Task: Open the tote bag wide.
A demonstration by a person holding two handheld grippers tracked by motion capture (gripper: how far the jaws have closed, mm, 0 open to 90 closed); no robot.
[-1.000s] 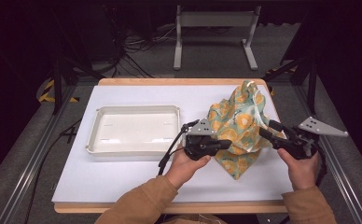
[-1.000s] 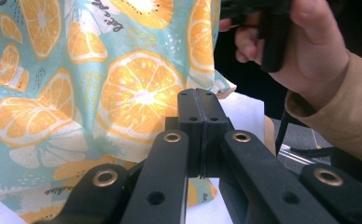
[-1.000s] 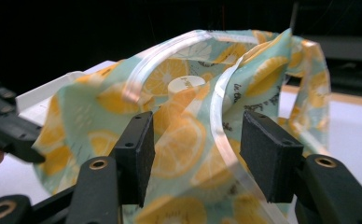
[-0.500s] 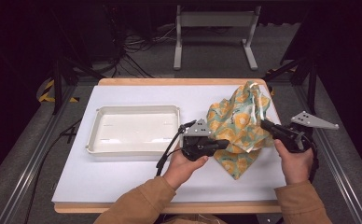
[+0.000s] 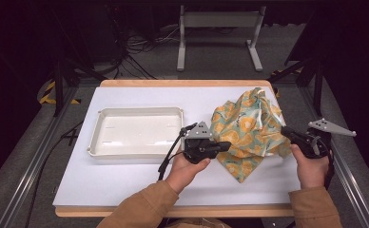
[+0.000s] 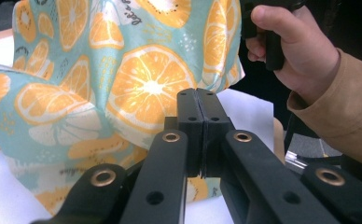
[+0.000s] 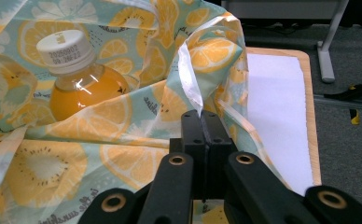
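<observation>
Both grippers are at the orange-print cloth bag [image 5: 249,130], which sits crumpled on the right half of the white table [image 5: 125,175], well apart from the empty white tray [image 5: 137,130] on the left. The left gripper [image 5: 223,145] has its jaws pressed fully together at the bag's near-left edge; in the left gripper view I cannot tell whether any fabric is pinched between them. The right gripper [image 7: 201,122] is closed too, and here a thin fold of the bag's rim runs up out of the seam between the jaws, so it has the edge. Inside the opening, a bottle of orange drink [image 7: 83,84] with a white cap [image 7: 65,46] stands leaning among the folds.

Handling call: the cloth is soft and limp, so it will sag and slide wherever it is not gripped; the hemmed rim is the place to pinch. The bottle looks full, so fairly heavy, smooth-sided and liable to roll. Best taken around the neck just under the cap.
</observation>
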